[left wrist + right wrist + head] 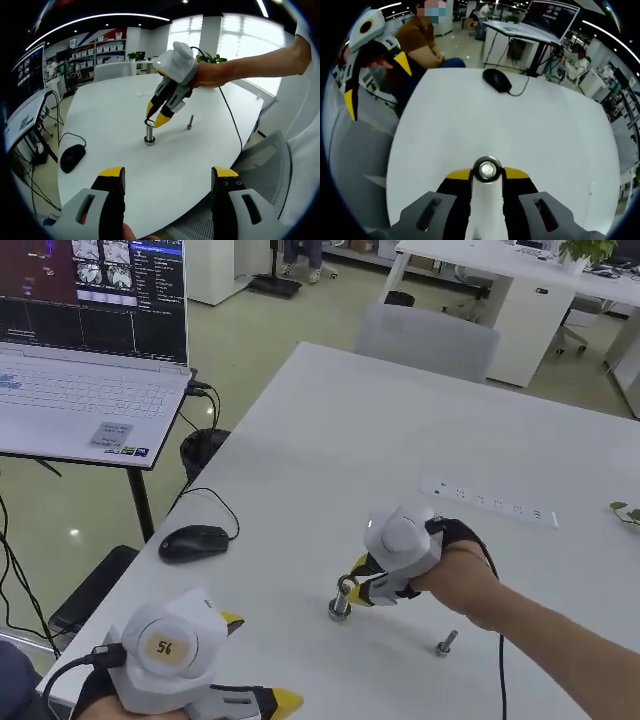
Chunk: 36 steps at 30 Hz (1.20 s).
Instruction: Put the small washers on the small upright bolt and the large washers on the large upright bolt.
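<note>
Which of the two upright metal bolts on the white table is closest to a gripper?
The large thick steel bolt: the right gripper holds a washer at its top. The small thin bolt stands apart.

I count two upright steel bolts on the white table (400, 430): one large bolt (340, 604) and one small bolt (446, 643). I also count one silver ring washer (487, 170), one black computer mouse (193, 542), one white power strip (487, 502), one silver laptop (80, 370), and two yellow-tipped grippers: left gripper (262, 660) and right gripper (352, 588).

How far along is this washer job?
In hand: the right gripper holds a washer at the top of the large bolt. To do: releasing it. The small bolt stands apart. Washers already stacked: too small to tell. The left gripper is open.
</note>
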Each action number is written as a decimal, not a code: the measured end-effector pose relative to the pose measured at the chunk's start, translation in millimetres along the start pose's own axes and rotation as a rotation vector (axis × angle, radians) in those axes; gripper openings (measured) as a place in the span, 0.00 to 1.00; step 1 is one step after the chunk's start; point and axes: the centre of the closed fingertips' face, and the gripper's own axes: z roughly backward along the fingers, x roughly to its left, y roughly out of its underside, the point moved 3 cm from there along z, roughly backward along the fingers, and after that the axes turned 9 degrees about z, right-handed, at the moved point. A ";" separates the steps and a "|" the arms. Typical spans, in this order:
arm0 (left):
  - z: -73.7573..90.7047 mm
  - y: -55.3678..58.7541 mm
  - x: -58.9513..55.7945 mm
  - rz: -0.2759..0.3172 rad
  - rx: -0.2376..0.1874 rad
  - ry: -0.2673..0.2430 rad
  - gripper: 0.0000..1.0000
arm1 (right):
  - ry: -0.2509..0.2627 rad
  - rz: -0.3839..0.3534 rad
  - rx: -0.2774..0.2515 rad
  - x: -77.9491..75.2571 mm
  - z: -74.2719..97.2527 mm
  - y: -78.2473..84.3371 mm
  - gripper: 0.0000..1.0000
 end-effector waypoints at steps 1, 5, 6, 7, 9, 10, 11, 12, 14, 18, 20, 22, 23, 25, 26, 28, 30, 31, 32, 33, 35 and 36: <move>-0.1 -0.1 -0.2 -0.001 0.000 0.000 0.70 | -0.002 0.001 0.002 0.2 -0.7 0.0 0.23; 0.1 -1.0 -0.1 0.000 0.000 -0.001 0.70 | -0.011 0.006 0.012 1.0 -3.6 0.5 0.23; 0.1 -1.4 0.2 0.000 -0.001 -0.001 0.70 | -0.018 0.004 0.016 1.1 -5.2 1.4 0.23; 0.1 -1.7 0.3 0.001 -0.002 -0.001 0.70 | -0.019 0.005 0.018 0.8 -5.9 1.9 0.23; -0.2 -1.7 0.5 0.001 -0.001 -0.001 0.70 | -0.022 0.005 0.023 0.3 -6.8 2.8 0.23; -0.2 -1.7 0.6 0.000 -0.001 -0.001 0.70 | -0.024 0.002 0.026 0.0 -7.8 3.9 0.23; -0.3 -1.8 0.6 0.001 -0.002 -0.001 0.70 | -0.025 0.000 0.030 -0.1 -8.5 4.9 0.23; -0.5 -2.1 0.8 0.003 -0.004 0.000 0.70 | -0.027 -0.001 0.034 -0.2 -9.3 6.0 0.23; -0.2 -2.3 0.8 0.002 -0.003 -0.002 0.70 | -0.030 -0.006 0.034 0.0 -10.1 7.2 0.23; -1.1 -1.4 0.6 0.006 -0.003 0.000 0.70 | -0.041 -0.008 0.035 1.8 -13.0 7.3 0.23; -1.9 -0.2 0.3 0.004 0.000 0.003 0.70 | -0.045 -0.009 0.045 2.7 -15.2 7.9 0.23; -1.9 0.0 0.2 0.005 0.000 0.002 0.70 | -0.048 -0.008 0.050 3.4 -17.8 8.9 0.24; -1.9 0.2 0.2 0.007 -0.001 0.002 0.70 | -0.049 -0.007 0.053 3.5 -19.0 9.8 0.24; -1.6 0.5 0.5 0.010 -0.003 0.002 0.70 | -0.051 -0.013 0.056 4.0 -20.7 10.9 0.24; -1.4 0.9 0.6 0.010 -0.002 0.002 0.70 | -0.054 -0.020 0.058 4.6 -21.9 11.3 0.24; -1.5 2.2 1.7 0.010 -0.001 0.001 0.70 | -0.055 -0.027 0.062 3.8 -25.4 13.6 0.24; -0.9 2.3 1.9 0.012 -0.001 0.000 0.70 | -0.056 -0.034 0.064 4.4 -27.1 14.2 0.24; -0.8 2.4 2.1 0.011 -0.001 -0.001 0.70 | -0.056 -0.035 0.064 4.8 -27.8 14.3 0.24; -0.7 2.4 2.5 0.012 -0.003 -0.001 0.70 | -0.056 -0.043 0.073 5.5 -30.1 16.2 0.24; -0.7 2.4 2.9 0.013 -0.003 -0.002 0.70 | -0.057 -0.043 0.071 5.7 -32.1 16.5 0.24; -0.7 2.0 3.8 0.013 -0.005 -0.004 0.70 | -0.057 -0.060 0.078 6.2 -36.3 19.8 0.24; -0.6 1.4 4.6 0.015 -0.009 -0.005 0.70 | -0.059 -0.065 0.079 6.4 -38.9 20.4 0.24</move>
